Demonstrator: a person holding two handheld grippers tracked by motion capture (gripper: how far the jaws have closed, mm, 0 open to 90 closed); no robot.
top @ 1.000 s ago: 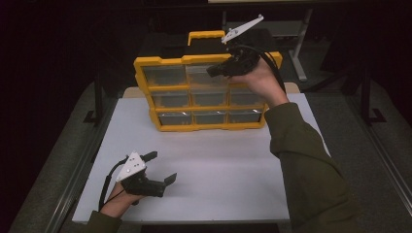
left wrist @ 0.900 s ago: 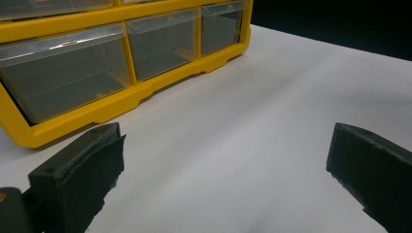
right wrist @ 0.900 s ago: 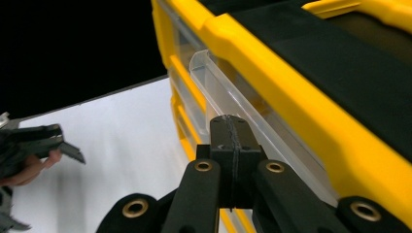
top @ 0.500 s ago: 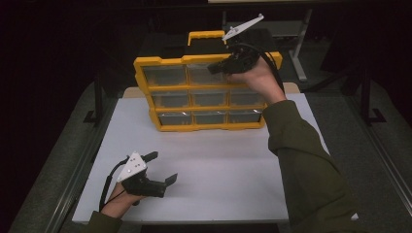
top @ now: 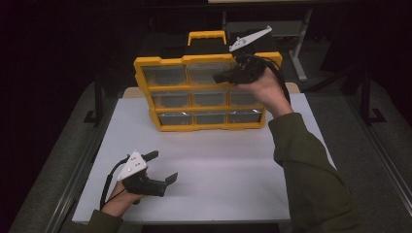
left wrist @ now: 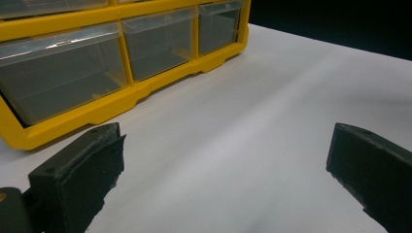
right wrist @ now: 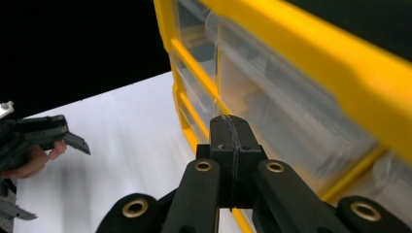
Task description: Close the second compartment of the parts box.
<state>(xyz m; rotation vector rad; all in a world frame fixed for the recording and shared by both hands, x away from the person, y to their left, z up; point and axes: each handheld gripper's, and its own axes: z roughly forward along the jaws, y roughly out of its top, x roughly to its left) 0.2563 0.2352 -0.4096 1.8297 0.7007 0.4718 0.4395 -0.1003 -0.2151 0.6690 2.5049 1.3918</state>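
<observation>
1. Barely any change since earlier frame: right claw (top: 224,76) stays at yellow drawer organizer (top: 204,92), upper centre of desk (top: 218,165)
2. Right claw closed, empty; left claw (top: 164,167) open, lower left
3. Next, likely: hook a top-row drawer, pull

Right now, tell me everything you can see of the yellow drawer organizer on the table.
The yellow drawer organizer stands upright at the far side of the white table, its front facing the person. Its frame looks like yellow plastic, with a yellow carry handle on a black top. Nine clear drawers sit in three rows of three, all pushed in; their contents cannot be made out. The right gripper, jaws shut, is at the top row's right drawer; whether it touches is unclear. The left gripper rests open, well apart.
</observation>
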